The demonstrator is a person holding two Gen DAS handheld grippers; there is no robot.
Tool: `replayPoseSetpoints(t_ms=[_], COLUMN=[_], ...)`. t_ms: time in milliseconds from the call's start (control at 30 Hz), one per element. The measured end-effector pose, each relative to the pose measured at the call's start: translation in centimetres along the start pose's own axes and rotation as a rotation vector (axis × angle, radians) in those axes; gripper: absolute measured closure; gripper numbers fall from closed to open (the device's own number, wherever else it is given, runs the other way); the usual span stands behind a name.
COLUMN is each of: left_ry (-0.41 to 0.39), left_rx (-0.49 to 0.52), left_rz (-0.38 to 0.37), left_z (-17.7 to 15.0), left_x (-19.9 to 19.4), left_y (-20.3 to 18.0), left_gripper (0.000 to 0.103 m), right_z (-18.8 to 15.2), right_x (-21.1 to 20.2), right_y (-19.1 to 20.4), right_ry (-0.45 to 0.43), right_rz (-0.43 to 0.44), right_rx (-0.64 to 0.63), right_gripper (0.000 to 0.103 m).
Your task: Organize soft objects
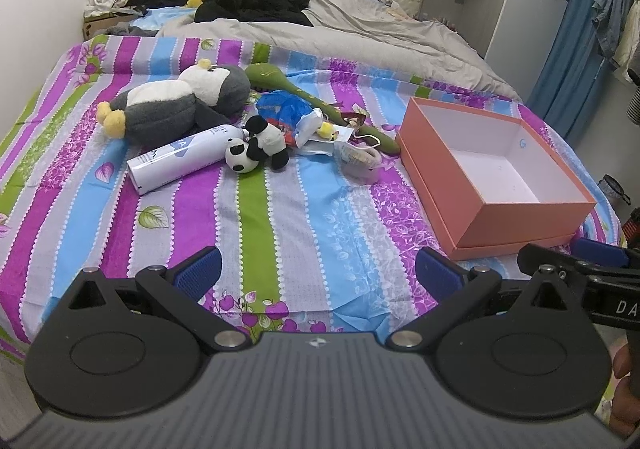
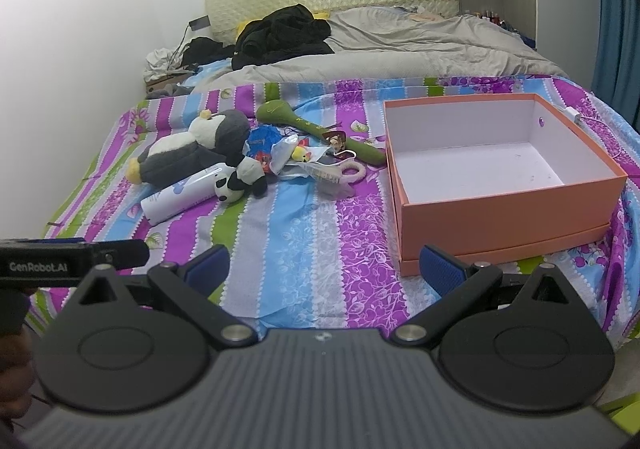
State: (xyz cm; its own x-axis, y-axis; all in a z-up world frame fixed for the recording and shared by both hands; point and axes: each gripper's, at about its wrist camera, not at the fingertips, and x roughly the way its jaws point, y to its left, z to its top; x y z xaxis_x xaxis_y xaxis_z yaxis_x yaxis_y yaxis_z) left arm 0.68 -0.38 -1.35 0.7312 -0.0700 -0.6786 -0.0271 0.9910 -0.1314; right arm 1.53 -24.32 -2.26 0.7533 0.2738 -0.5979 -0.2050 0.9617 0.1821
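Orange box [image 2: 500, 205] sits empty on the bed [image 1: 280, 217], right of the pile. Both my grippers, left gripper [image 1: 318, 269] and right gripper [image 2: 324, 269], hang apart, holding nothing, near the bed's edge. I'd take the panda plush [image 1: 256, 147] first: nearest, clear of the spray can [image 1: 180, 159]; pinch its body, not a limb.

Left wrist: at bed [image 1: 280, 209] foot edge, facing headboard.
Right wrist: same edge, further right (nearer box [image 2: 500, 209]).
Shared: whole bedspread.
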Motion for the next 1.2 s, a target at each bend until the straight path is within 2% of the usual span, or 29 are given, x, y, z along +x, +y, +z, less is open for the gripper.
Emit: replayPoseSetpoints(t_ms=[500, 867, 967, 1200], left_ry=[0.033, 0.069, 0.062, 0.061], left_rx=[-0.021, -0.032, -0.038, -0.058], left_rz=[-0.003, 0.032, 0.041, 0.081], left_z=[0.6, 2.3, 3.0, 4.1], left_x=[2.3, 6.2, 7.1, 9.0], left_y=[0.7, 2.5, 3.0, 4.5], left_gripper=[0.000, 0.000, 0.000, 0.000], right_z=[-0.2, 0.7, 1.1, 2.1], right_x=[1.7, 5.0, 5.9, 8.0], right_y=[0.0, 0.9, 1.0, 1.6], right_ry=[0.022, 0.035, 0.033, 0.028], right_rz=[-0.002, -0.025, 0.005, 0.014], right_rx=[0.013, -0.002, 0.004, -0.015], right_gripper=[0.000, 0.000, 0.000, 0.000])
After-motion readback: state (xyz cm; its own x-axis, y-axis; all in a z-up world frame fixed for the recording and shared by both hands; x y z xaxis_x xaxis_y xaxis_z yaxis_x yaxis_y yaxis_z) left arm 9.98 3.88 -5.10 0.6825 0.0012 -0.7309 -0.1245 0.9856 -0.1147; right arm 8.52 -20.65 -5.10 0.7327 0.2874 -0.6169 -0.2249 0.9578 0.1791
